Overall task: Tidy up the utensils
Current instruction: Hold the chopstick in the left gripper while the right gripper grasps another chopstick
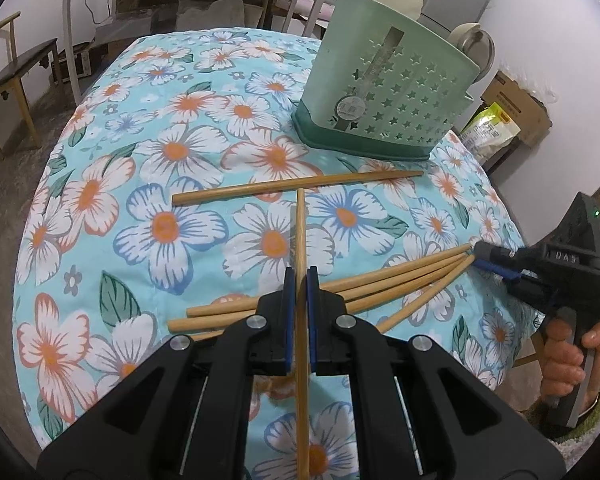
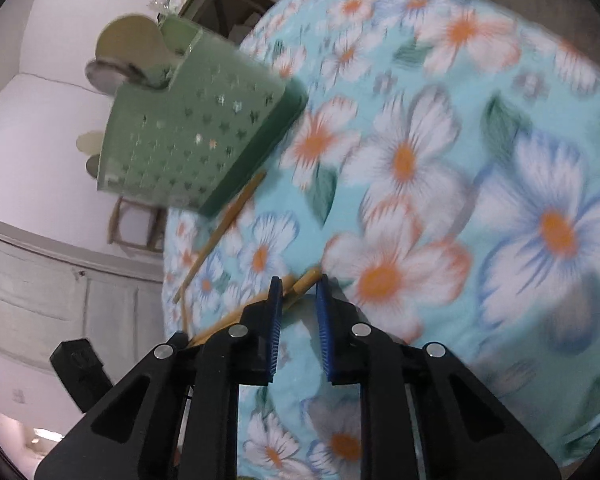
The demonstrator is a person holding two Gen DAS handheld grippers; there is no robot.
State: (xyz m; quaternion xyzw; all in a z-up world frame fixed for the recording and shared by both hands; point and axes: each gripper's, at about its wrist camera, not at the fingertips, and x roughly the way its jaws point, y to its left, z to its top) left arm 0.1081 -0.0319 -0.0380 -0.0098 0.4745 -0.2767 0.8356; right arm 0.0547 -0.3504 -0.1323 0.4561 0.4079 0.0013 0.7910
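Chopstick of pale wood sits clamped upright in the left hand-held gripper, above the floral-clothed worktop. At one o'clock stands a green star-punched plastic utensil holder; at three, the right hand-held gripper meets a fan of chopsticks.

In the right wrist view, the right hand-held gripper has narrowed jaws around chopstick ends; contact unclear. Holder at eleven.

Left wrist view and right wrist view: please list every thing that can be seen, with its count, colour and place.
Utensil holder: one, green, star holes, far side of table.
Loose chopsticks: about five, wooden, fanned on the cloth, tips at the right gripper.
Single chopstick: one, wooden, lying before the holder.
Held chopstick: one, wooden, in the left gripper.
Tablecloth: one, blue floral.
Left gripper: black, blue pads, shut.
Right gripper: black, jaws apart over chopstick ends.
Hand: one, holding the right gripper.
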